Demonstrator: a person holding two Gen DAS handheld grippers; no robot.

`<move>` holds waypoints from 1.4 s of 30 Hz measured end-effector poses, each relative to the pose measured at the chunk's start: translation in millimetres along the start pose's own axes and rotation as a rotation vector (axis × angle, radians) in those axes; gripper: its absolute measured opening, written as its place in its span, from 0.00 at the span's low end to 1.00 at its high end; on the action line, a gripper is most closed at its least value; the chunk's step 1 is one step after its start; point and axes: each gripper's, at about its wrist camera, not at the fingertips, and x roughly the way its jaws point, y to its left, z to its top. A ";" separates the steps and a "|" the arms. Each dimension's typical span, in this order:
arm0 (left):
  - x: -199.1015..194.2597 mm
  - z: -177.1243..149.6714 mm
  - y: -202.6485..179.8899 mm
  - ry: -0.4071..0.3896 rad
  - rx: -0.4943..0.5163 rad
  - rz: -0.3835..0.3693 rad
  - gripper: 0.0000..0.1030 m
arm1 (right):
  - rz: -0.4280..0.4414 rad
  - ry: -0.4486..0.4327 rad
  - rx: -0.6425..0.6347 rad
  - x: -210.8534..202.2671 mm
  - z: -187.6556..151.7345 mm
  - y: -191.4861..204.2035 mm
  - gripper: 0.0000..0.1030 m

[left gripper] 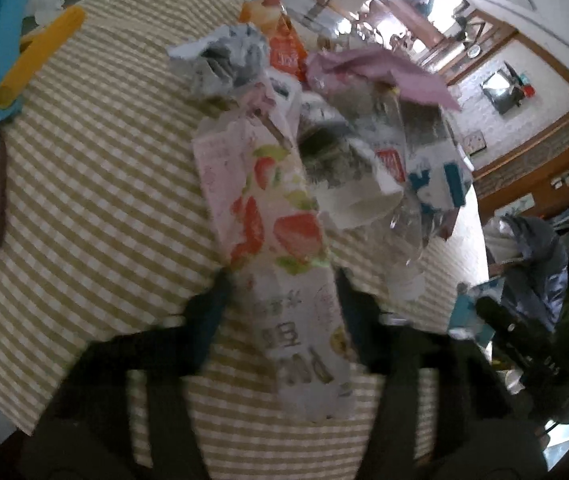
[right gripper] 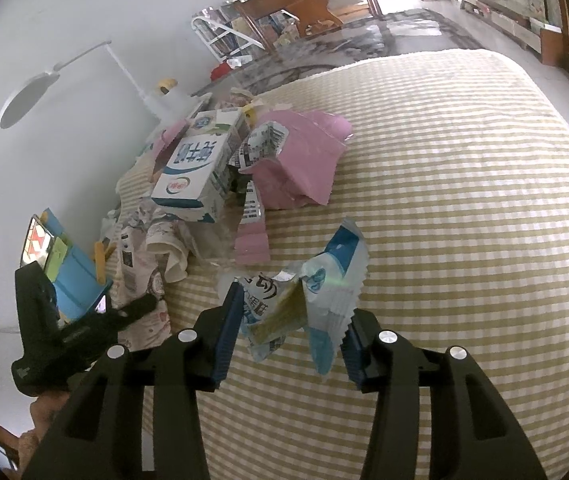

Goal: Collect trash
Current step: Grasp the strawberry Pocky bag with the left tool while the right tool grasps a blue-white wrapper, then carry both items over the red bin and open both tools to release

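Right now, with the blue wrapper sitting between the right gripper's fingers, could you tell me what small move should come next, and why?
Probably close the right gripper on the blue wrapper. Its fingers stand either side of the crumpled wrapper with gaps showing, so it looks ungripped, and it lies apart from the trash pile on the striped cloth. Once pinched, it can go to the pile.
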 end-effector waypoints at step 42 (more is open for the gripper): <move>-7.1 -54.7 -187.4 -0.082 0.458 -0.189 0.30 | -0.074 -0.271 0.257 -118.1 -3.0 -114.0 0.43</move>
